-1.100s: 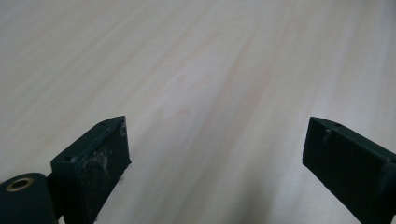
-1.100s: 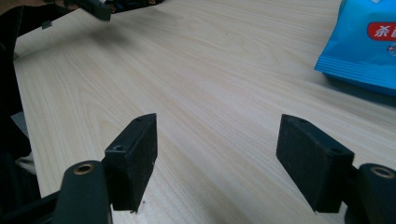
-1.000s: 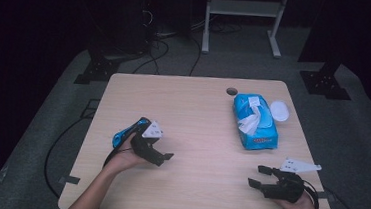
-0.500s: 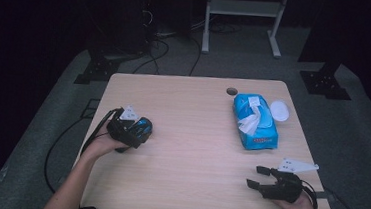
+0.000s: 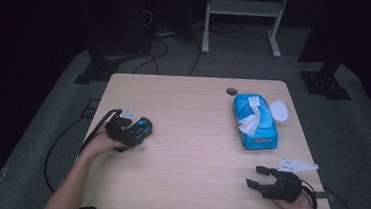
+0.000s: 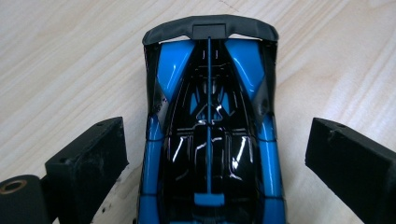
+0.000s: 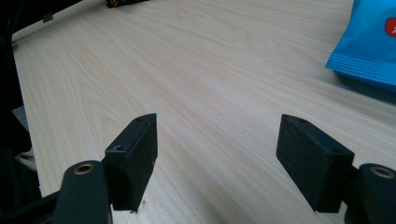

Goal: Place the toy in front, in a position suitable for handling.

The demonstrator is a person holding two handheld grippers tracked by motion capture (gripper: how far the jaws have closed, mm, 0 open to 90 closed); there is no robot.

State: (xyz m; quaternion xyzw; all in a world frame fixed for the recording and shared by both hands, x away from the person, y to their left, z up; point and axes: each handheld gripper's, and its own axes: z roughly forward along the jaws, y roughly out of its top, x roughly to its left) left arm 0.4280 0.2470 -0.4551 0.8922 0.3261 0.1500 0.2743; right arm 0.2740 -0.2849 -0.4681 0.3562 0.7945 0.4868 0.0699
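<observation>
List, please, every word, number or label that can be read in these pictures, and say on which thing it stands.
No text can be read.
Blue tissue pack: a red label near its front end, too small and blurred to read.
Blue and black toy car: no lettering shows.
White lid: plain.

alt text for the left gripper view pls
A glossy blue and black toy car lies on the pale wooden table, seen from above between the left gripper's two black jaws, which stand open on either side of it with a gap to each flank.
</observation>
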